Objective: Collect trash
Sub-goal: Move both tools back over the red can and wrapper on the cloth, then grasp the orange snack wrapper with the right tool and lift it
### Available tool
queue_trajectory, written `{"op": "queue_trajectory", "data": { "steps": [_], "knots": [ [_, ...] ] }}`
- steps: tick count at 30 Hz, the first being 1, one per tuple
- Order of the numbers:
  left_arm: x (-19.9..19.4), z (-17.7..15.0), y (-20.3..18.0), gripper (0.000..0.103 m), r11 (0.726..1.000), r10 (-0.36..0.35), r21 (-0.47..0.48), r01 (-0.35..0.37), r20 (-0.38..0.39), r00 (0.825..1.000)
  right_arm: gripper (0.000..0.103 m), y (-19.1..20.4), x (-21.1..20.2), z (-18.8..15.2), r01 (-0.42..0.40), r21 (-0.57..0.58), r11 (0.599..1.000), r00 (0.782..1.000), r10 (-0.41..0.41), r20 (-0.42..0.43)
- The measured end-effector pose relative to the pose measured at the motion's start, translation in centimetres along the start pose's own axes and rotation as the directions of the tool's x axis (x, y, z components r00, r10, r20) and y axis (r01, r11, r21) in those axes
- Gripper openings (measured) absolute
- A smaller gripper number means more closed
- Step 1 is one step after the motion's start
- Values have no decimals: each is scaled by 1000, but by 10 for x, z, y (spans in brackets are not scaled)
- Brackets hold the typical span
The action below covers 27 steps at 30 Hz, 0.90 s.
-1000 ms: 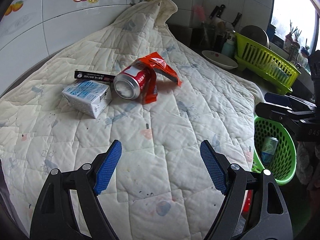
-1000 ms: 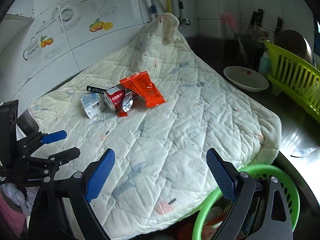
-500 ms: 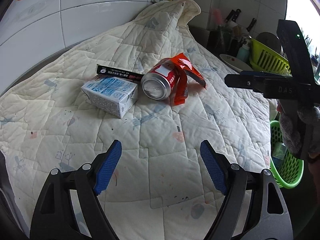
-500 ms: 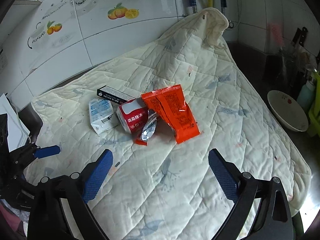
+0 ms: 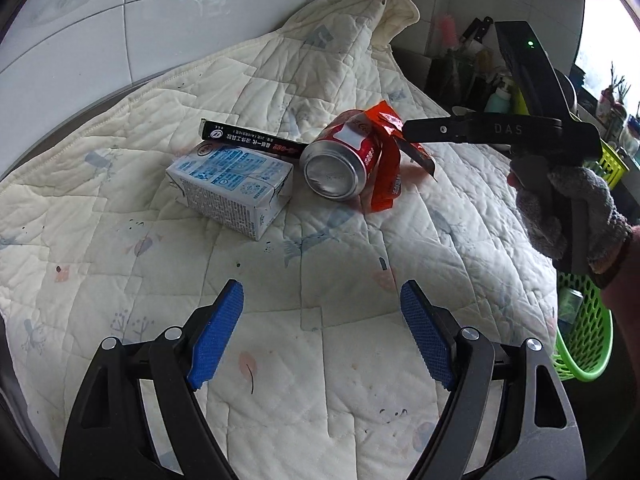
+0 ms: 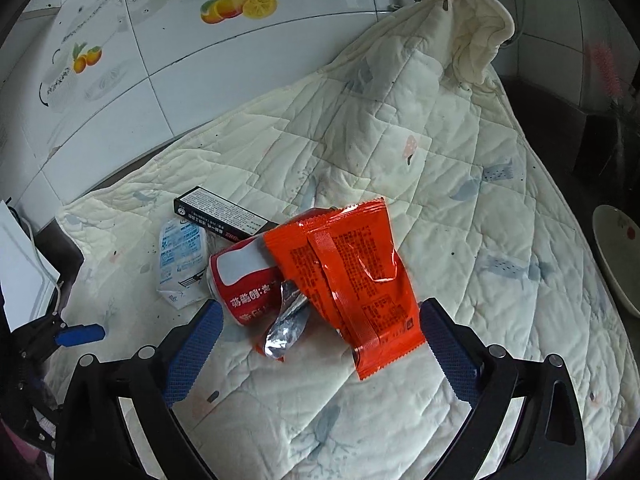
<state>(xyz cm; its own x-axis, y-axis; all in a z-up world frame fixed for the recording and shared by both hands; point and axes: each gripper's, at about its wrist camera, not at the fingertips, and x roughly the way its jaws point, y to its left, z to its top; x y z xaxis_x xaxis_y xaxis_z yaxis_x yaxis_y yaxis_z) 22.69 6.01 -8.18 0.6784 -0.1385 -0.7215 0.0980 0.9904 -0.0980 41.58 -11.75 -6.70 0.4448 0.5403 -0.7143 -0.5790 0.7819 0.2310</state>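
- The right gripper (image 6: 316,332) is closing in on a heap of trash, its fingers (image 6: 192,344) spread wide and empty, having just been opening; the orange wrapper (image 6: 352,280) and red can (image 6: 244,280) are lying just ahead of and between the tips, not yet pressed.
- The left gripper (image 5: 320,332) is hanging back, fingers well apart and holding nothing, with the carton (image 5: 232,188), the black box (image 5: 248,142) and the can well ahead of them.
- Likely the wrapper is the pick in hand: the right fingers would do well to straddle its near edge and pinch only the foil, since the can is touching it and could roll.
- The wrapper is thin and slippery, so a low, firm pinch seems wise.
- The trash is sitting on a quilt (image 6: 440,184) draped over the worktop, which is soft and wrinkled, so the tips may snag.
- A green basket (image 5: 588,344) is waiting to the right of the left fingers, past the quilt's edge, with something already in it.
- Tiled walls (image 6: 120,60) with fruit decals are backing the scene; a bowl (image 6: 616,248) is sitting far right.
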Motion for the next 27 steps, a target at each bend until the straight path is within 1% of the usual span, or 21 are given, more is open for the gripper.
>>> {"op": "queue_trajectory", "data": {
  "steps": [2, 4, 12, 15, 18, 19, 21, 22, 24, 27],
  "knots": [
    [2, 0, 3, 80, 1000, 0, -1, 0, -3, 1000, 96, -3, 7, 4, -7, 0, 1000, 1000, 7, -2],
    [2, 0, 5, 80, 1000, 2, -3, -2, -6, 1000, 96, -7, 15, 6, -33, 6, 999, 999, 33, -16],
    [9, 2, 14, 80, 1000, 2, -25, -2, -18, 1000, 96, -18, 37, 3, -37, -6, 999, 997, 37, -66],
    [10, 2, 14, 80, 1000, 2, -29, -3, -21, 1000, 96, -18, 39, 1, -44, -9, 999, 996, 43, -72],
    [10, 4, 14, 80, 1000, 3, -31, -4, -16, 1000, 95, -14, 40, 0, -20, -27, 999, 997, 18, -69],
    [9, 4, 15, 80, 999, 2, -32, -3, -15, 1000, 94, -12, 41, 0, -11, -30, 999, 997, 9, -71],
    [8, 7, 14, 80, 1000, 2, -31, -2, -10, 1000, 86, -9, 41, -2, -20, -44, 999, 997, 17, -72],
    [8, 8, 14, 80, 1000, 3, -28, -3, -8, 1000, 84, -8, 42, -3, -4, -50, 999, 997, 0, -77],
    [6, 10, 13, 80, 1000, 3, -23, -3, -1, 1000, 84, -7, 45, -3, 8, -67, 998, 996, -14, -88],
    [5, 11, 12, 80, 1000, 3, -18, -3, 4, 1000, 90, -7, 48, -4, 12, -73, 997, 996, -18, -88]
  ]
}}
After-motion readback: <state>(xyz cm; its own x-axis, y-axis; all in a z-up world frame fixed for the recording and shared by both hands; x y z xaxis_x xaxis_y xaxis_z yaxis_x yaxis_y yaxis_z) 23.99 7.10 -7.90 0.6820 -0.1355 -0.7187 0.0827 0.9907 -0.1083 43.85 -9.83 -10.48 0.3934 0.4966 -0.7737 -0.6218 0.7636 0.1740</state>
